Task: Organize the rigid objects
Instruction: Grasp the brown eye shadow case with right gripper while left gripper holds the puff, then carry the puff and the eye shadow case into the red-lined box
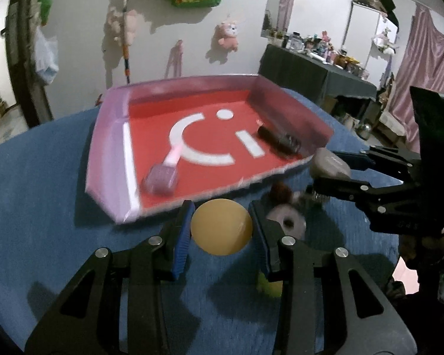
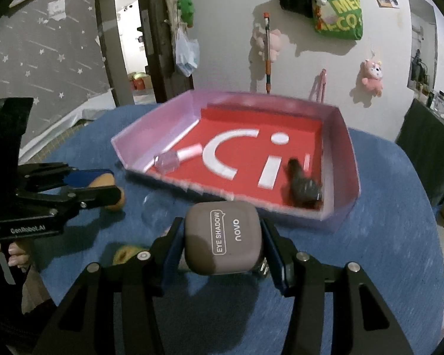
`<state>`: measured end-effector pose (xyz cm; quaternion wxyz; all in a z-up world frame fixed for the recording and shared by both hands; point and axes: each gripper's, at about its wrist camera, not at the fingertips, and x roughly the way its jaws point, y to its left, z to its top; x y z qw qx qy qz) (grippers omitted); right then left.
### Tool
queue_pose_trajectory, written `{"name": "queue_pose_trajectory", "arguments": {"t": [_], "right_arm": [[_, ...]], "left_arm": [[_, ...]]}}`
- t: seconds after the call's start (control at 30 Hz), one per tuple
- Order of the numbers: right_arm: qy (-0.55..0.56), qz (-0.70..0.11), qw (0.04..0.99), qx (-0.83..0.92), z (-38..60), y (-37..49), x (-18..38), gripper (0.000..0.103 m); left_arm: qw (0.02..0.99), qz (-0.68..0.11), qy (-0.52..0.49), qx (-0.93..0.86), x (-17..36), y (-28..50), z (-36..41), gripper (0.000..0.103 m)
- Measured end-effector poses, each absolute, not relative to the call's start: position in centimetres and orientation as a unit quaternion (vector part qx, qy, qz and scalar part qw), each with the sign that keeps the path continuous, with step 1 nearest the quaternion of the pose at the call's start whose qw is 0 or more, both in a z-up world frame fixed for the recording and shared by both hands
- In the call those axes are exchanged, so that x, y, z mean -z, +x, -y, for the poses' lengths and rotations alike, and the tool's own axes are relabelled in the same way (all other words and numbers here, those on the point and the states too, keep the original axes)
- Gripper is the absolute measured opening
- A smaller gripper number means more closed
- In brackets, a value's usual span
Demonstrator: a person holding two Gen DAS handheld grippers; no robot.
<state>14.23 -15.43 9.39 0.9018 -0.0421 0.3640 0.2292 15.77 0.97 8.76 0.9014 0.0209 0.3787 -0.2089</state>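
Left wrist view: the task looks partly done. The shallow pink tray (image 1: 109,148) with a red floor stands on the blue desk (image 1: 44,207) toward its far edge, and already holds two things: a pink-handled brush (image 1: 165,171) with a clear cap near the tray's left wall, and a dark cylindrical item (image 1: 276,140), too blurred to name, by its right wall. The left gripper (image 1: 220,230) is closed on a smooth, matte orange ball (image 1: 220,226), its blue pads pressing either side, just short of the tray's near wall and apparently clear of the desk. Still lying on the desk beside the ball are a small whitish ring-shaped thing (image 1: 287,222), a brown rounded thing (image 1: 281,190) and something yellow-green (image 1: 270,288) half hidden under the gripper's right finger. The right gripper (image 1: 330,171) comes in from the right with a grey case between its fingers.

Right wrist view: the right gripper (image 2: 223,245) is closed, at a moderate width, on a taupe eye shadow case (image 2: 223,238), a rounded square compact with white lettering on its lid, held before the tray's (image 2: 344,207) near wall. The left gripper (image 2: 102,188) with the orange ball (image 2: 114,192) hangs over the desk's (image 2: 370,266) left side. A clear dome-like thing (image 2: 157,207) and a yellowish item (image 2: 127,254) remain on the desk. By my judgement both held pieces go into the tray next, then the loose ones.
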Motion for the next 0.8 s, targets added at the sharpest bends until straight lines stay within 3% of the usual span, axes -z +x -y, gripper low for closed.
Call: {"name": "queue_pose_trajectory", "arguments": {"t": [0.37, 0.8], "right_arm": [[-0.095, -0.404, 0.869, -0.27, 14.7, 22.8, -8.8, 0.054], [-0.137, -0.461, 0.821, -0.308, 13.7, 27.0, -5.7, 0.054]], "left_arm": [[0.862, -0.421, 0.09, 0.267, -8.0, 24.6, 2.9, 0.036], [0.822, -0.474, 0.118, 0.293, -5.0, 27.8, 4.2, 0.036]]}}
